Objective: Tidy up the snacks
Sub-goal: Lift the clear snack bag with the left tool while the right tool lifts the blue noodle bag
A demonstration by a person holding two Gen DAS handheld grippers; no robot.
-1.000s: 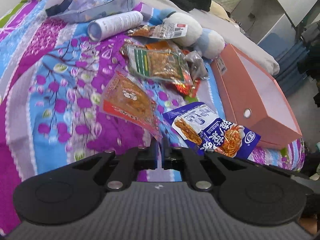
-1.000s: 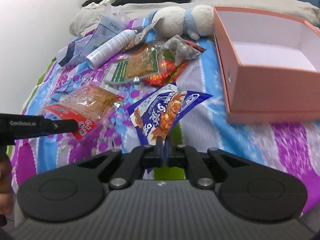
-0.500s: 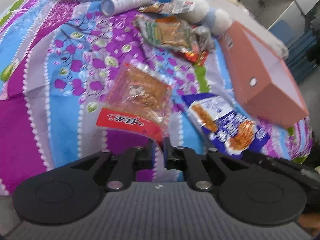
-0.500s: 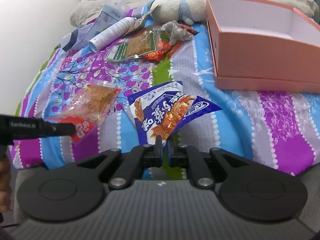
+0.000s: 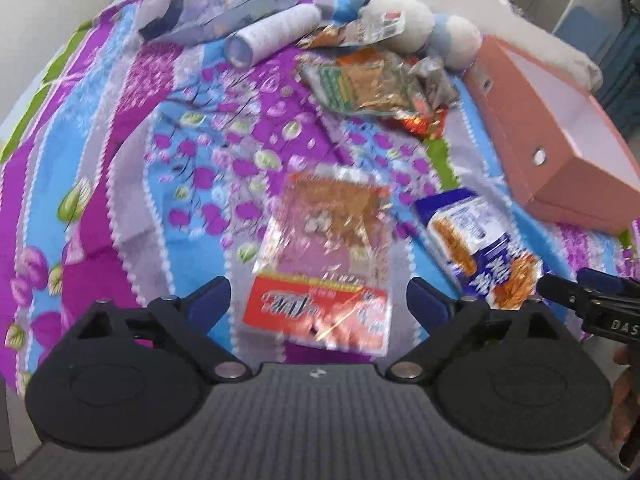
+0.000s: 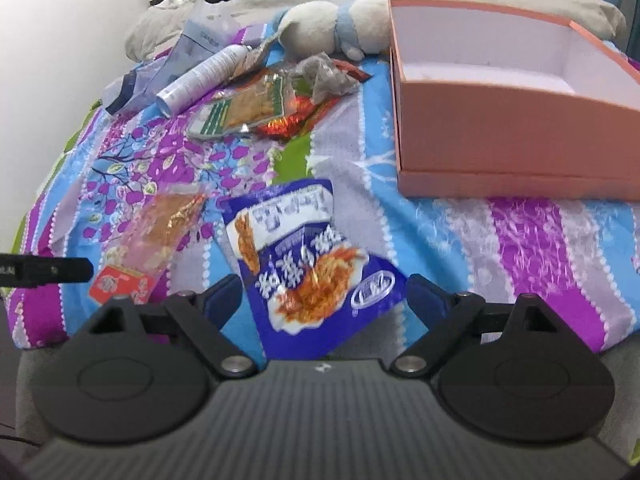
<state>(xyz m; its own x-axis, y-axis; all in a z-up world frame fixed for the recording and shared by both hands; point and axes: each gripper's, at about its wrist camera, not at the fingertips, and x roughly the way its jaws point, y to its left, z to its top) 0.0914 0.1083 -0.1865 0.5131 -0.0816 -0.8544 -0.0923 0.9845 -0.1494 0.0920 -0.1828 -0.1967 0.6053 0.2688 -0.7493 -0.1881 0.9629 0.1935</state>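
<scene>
Left wrist view: left gripper [image 5: 318, 300] has its jaws spread wide, having just been opening from fully closed; the clear packet with the red band [image 5: 326, 264] lies on the bed between them, pads not pressing it. Right wrist view: right gripper [image 6: 324, 294] likewise, jaws just opened wide, the blue snack bag [image 6: 308, 264] lying between them, not pinched. A second ago both pairs of jaws were shut with the packets ahead of them; now each gripper frames its own packet. Judgement: both hands are set for a simultaneous pick, nothing yet lifted.

Pink box [image 6: 516, 92] sits at 1 o'clock from the right gripper, open-topped and empty, rigid card with pale lining; likely destination. More snacks [image 6: 256, 108] lie piled at 11 o'clock, beside a white cylindrical can [image 6: 200, 78] and a plush toy [image 6: 324, 28].

Materials: both packets are flat, glossy, crinkly film, thin-edged. Bedspread [image 5: 180, 152] is soft, quilted, purple-blue floral; it will give under the pads, so thin film may slip.
</scene>
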